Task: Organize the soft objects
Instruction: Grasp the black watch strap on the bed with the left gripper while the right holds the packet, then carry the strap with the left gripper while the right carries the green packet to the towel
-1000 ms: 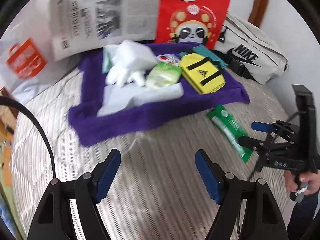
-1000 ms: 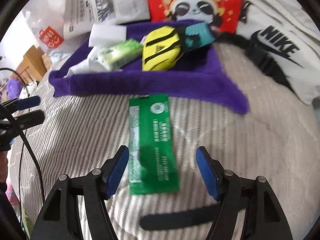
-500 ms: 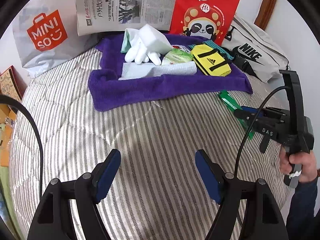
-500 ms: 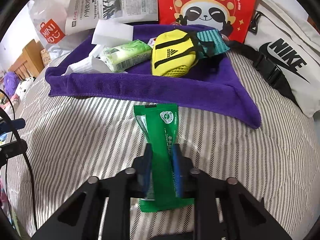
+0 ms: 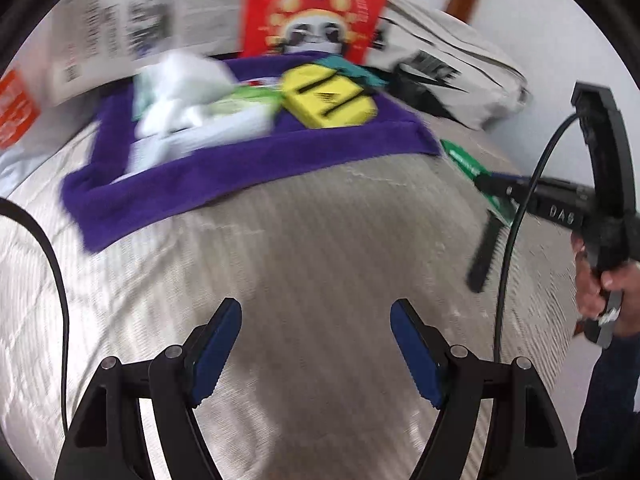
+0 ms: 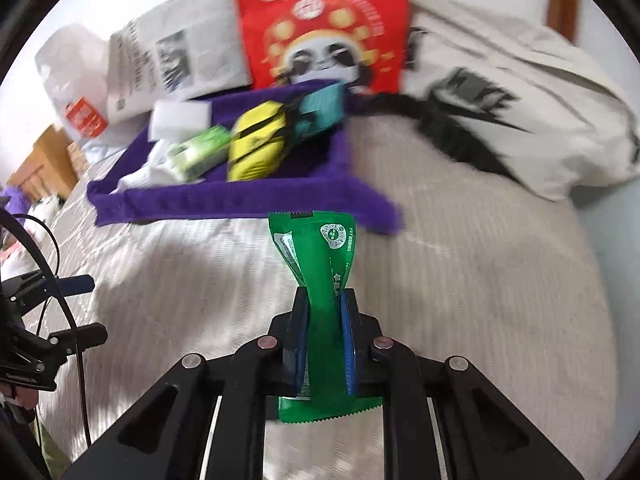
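A green foil packet (image 6: 316,248) is pinched between the pads of my right gripper (image 6: 325,294), whose jaws are still closing on it, so the packet is crumpled at the waist. It hangs above the striped bedcover (image 6: 460,280), just in front of the purple towel (image 6: 224,202). On the towel lie a yellow pouch (image 6: 256,148), a green wipes pack (image 6: 200,152), a white sponge (image 6: 180,118) and other white soft things. My left gripper (image 5: 316,308) is open and empty over bare bedcover, short of the towel (image 5: 224,168). From the left wrist view the packet (image 5: 464,160) shows at the right.
Behind the towel stand a red panda bag (image 6: 320,20), a newspaper (image 6: 172,60) and a white shopping bag (image 6: 76,92). A pale Nike bag (image 6: 500,100) with a black strap lies at the back right. A hand (image 5: 600,284) holds the right gripper's handle.
My right gripper has shut on the green packet and raised it off the bedcover toward the towel. The left gripper stayed open and shifted closer to the bedcover.
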`<state>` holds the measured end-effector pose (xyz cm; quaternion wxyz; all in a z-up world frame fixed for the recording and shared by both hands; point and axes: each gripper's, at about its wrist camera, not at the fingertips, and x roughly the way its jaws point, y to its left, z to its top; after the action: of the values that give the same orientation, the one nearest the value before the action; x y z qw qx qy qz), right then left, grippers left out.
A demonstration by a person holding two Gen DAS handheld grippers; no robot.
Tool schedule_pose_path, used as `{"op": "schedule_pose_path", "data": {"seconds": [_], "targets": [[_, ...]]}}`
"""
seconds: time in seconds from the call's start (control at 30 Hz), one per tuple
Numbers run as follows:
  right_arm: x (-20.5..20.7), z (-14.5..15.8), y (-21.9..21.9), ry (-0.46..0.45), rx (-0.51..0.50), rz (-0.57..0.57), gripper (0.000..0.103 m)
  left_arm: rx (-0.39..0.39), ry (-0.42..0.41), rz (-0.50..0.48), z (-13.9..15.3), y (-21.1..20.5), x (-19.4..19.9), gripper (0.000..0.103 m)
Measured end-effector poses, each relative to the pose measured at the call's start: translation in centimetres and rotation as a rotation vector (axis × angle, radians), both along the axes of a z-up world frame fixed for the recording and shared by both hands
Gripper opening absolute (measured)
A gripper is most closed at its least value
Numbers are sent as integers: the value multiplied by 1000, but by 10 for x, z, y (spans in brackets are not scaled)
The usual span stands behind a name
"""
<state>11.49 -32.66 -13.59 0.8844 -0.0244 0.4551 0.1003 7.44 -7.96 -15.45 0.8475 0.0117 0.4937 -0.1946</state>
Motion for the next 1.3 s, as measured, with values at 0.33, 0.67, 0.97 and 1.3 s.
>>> {"op": "schedule_pose_path", "data": {"seconds": [0.33,0.67,0.97,1.3], "targets": [[-38,4,-89,13,-50,-175,15,46,-55,-320,-5,-113,8,74],[-62,3,-127,20,-32,-247,15,146,-102,-495,-24,-186,14,52],[-64,4,-131,21,-7,-258,15,134,-77,-495,-22,-193,12,21],[-49,5,-80,18,12,-149,15,191,-50,-286,-18,-122,9,20]]}}
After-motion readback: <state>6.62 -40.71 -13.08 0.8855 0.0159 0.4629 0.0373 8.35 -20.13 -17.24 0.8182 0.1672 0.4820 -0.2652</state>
